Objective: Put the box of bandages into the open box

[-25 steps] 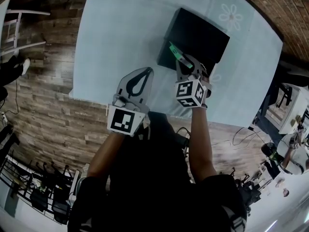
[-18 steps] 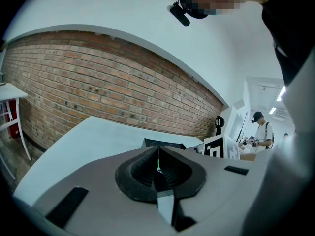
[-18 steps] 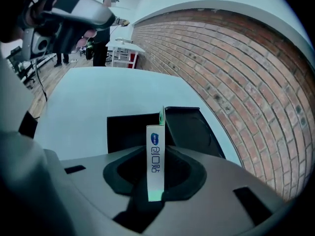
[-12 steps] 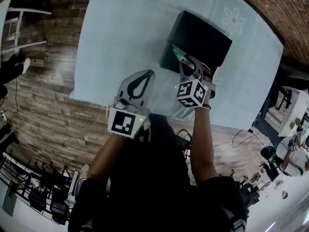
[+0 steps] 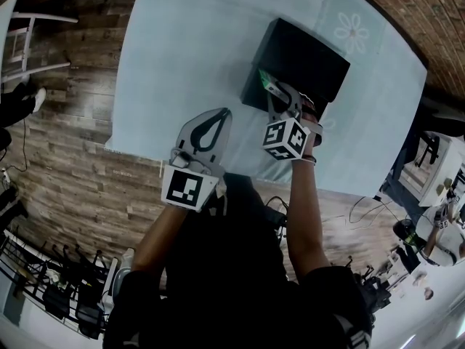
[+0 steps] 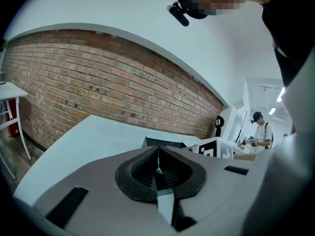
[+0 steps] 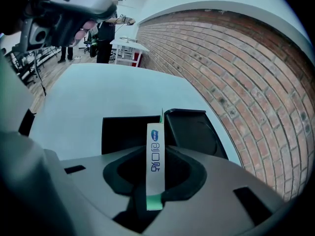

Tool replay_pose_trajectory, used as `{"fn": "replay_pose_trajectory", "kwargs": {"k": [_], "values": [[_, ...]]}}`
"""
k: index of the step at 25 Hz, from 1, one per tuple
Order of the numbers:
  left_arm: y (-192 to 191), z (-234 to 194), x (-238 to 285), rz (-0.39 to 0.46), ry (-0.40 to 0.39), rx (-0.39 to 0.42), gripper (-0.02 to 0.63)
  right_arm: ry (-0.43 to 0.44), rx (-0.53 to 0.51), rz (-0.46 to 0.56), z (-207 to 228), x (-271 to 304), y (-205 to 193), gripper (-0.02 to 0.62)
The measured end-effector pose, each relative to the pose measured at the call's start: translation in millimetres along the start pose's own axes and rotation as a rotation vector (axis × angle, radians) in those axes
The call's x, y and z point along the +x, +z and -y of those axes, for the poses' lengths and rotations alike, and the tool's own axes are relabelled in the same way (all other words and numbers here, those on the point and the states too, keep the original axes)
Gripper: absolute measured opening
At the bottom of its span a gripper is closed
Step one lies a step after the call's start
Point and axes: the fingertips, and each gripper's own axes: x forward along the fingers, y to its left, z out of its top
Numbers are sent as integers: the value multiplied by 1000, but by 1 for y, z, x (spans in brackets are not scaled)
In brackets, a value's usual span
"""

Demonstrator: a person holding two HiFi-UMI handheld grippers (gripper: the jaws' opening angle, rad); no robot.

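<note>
Right now the right gripper (image 7: pixel 155 175) is seen clamped on the box of bandages (image 7: pixel 156 151). The slim white carton with blue print and a green edge is held upright and edge-on between the two dark pads. Its far end is pointed toward twelve o'clock.

Just beyond that tip, the open box (image 7: pixel 129 132) is met. It is black, and in the right gripper view dark parts of it are seen at eleven and one o'clock of the carton. From the head view the carton's green end is laid over the near left corner of the open box. Whether it is already inside cannot be told.

Over at about eight o'clock of the right gripper in the head view, the left gripper (image 5: pixel 222 115) is held low over the near edge of the table (image 5: pixel 189 42). Its jaws are pressed together, pad against pad, and nothing is caught between them. It is kept well apart from the open box.

Further out, the table is covered in pale blue, and a white flower motif (image 5: pixel 347 26) is printed at one o'clock of the open box. A plank floor (image 5: pixel 65 173) is seen around nine o'clock, and a brick wall (image 6: pixel 98 82) is seen behind the table.
</note>
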Motion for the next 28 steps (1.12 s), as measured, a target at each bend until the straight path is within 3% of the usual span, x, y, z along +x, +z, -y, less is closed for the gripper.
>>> {"fn": "replay_pose_trajectory", "kwargs": {"k": [22, 28], "values": [[-4, -1, 3, -18, -17, -24, 35, 48, -26, 1, -9, 8, -4, 115], [-7, 0, 5, -26, -22, -20, 35, 79, -22, -9, -13, 6, -7, 159]]}}
